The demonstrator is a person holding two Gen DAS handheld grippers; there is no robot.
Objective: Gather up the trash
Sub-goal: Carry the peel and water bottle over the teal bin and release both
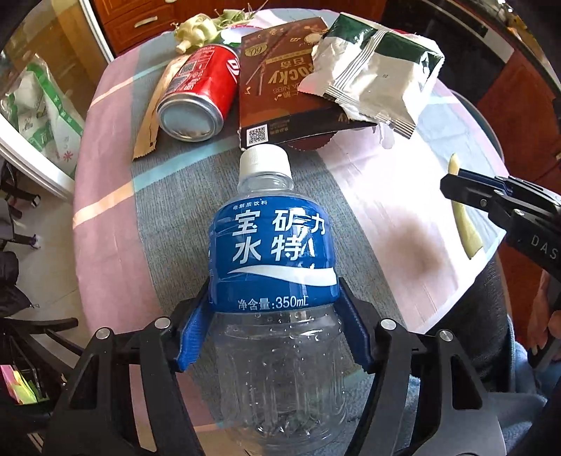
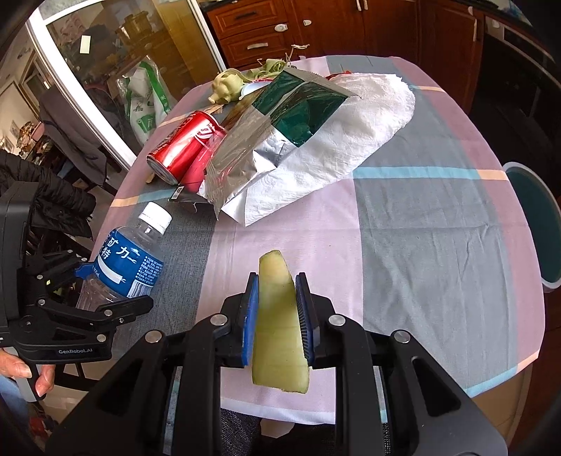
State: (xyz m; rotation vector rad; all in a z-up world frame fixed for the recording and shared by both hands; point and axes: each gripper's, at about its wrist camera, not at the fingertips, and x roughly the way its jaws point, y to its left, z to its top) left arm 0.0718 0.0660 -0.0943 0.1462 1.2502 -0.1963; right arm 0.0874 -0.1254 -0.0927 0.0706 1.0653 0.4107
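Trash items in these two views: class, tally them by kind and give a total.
Clear plastic bottle with blue label: 1
Red drink can: 1
Brown cardboard snack box: 1
Silver-green foil wrapper: 1
White paper towel: 1
Pale green melon rind: 1
Total: 6

Clear glossy plastic on the bottle (image 1: pixel 277 336), slick blue label, ribbed white cap (image 1: pixel 265 160); shiny painted metal on the red can (image 1: pixel 200 94), bare brushed base; crinkled silver foil on the wrapper (image 1: pixel 371 70); matt brown card on the box (image 1: pixel 280 87); soft dimpled paper towel (image 2: pixel 357 115); woven matt cloth over the desk (image 2: pixel 420 224); waxy pale rind (image 2: pixel 280 322); polished wood cabinets (image 2: pixel 263 31); matt black plastic left tool (image 1: pixel 277 333), right tool (image 2: pixel 277 315)
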